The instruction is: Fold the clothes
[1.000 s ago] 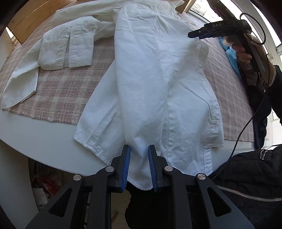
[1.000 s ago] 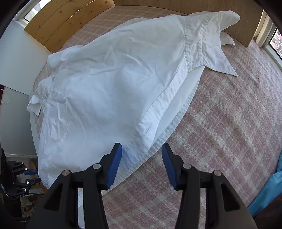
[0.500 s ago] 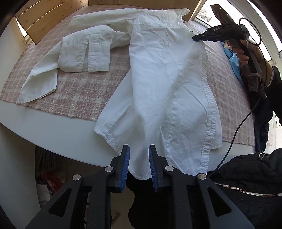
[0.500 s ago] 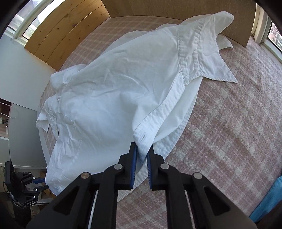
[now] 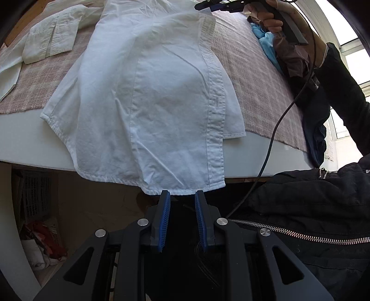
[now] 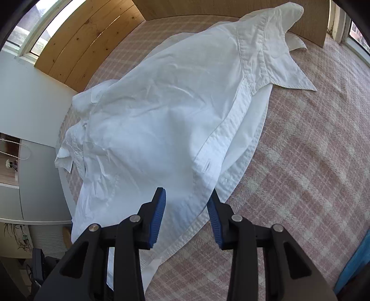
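A white shirt (image 5: pixel 150 92) lies spread on a pink plaid blanket (image 5: pixel 254 69), and its hem hangs over the near table edge. My left gripper (image 5: pixel 182 193) is below that edge. Its jaws stand a little apart, with the hem just at the tips and no pad pressing it. In the right wrist view the shirt (image 6: pixel 161 115) has its collar (image 6: pixel 272 46) at the far end. My right gripper (image 6: pixel 187 192) straddles the button placket; its jaws are opening and the fabric lies loose between them. A hand holds that right gripper (image 5: pixel 203 5) over the shirt's far edge.
A cuffed sleeve (image 5: pixel 50 39) lies out to the left on the blanket (image 6: pixel 312 162). A blue cloth (image 5: pixel 266 41) sits at the right. The person's dark jacket (image 5: pixel 300 208) and a cable (image 5: pixel 275 129) are close by. A basket (image 5: pixel 34 194) is under the white table (image 5: pixel 23 143).
My left gripper drew back from the table, and the hem slid from between its fingers out to the tips. My right jaws closed on the placket, then parted again.
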Demonstrator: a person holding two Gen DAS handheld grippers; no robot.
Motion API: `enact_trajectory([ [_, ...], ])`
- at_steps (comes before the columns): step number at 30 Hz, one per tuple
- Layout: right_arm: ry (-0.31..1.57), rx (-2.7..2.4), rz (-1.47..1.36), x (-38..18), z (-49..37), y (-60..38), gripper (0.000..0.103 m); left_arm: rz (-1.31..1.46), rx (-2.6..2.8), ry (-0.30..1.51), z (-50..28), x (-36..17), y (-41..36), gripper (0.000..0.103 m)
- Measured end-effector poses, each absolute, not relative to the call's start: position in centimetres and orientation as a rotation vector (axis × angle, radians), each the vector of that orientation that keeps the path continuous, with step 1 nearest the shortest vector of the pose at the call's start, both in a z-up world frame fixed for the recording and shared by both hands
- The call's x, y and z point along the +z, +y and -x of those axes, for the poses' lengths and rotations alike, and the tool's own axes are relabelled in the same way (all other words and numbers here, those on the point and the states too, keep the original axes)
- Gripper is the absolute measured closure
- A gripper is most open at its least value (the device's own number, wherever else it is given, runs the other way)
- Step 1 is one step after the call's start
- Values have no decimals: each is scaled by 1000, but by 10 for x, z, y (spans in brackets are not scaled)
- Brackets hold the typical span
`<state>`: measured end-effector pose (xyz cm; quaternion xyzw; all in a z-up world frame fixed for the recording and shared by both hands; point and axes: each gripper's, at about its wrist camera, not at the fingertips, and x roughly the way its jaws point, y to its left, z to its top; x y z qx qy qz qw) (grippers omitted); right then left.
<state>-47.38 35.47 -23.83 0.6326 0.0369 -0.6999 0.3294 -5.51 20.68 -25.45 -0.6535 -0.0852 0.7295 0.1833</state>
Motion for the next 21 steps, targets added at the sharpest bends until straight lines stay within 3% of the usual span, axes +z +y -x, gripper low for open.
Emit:
enact_trajectory([
  [3,110,-1904,-1626,-227,475,346,96,1821,2066,-178,47,-250,221,81],
  [7,55,-1983,-1567,-200,482,348,98,1787,2121,-49,49,-242,240,71],
  [13,55,-1941,-1501,-173,498,313,98,1744,2206,20,68,-238,278,71],
  [18,406,-1881,-1573,-207,484,280,97,1759,2209,-61,86,-253,306,71],
  [21,429,-1814,-1603,-227,481,288,95,1805,2213,-70,96,-267,322,71],
])
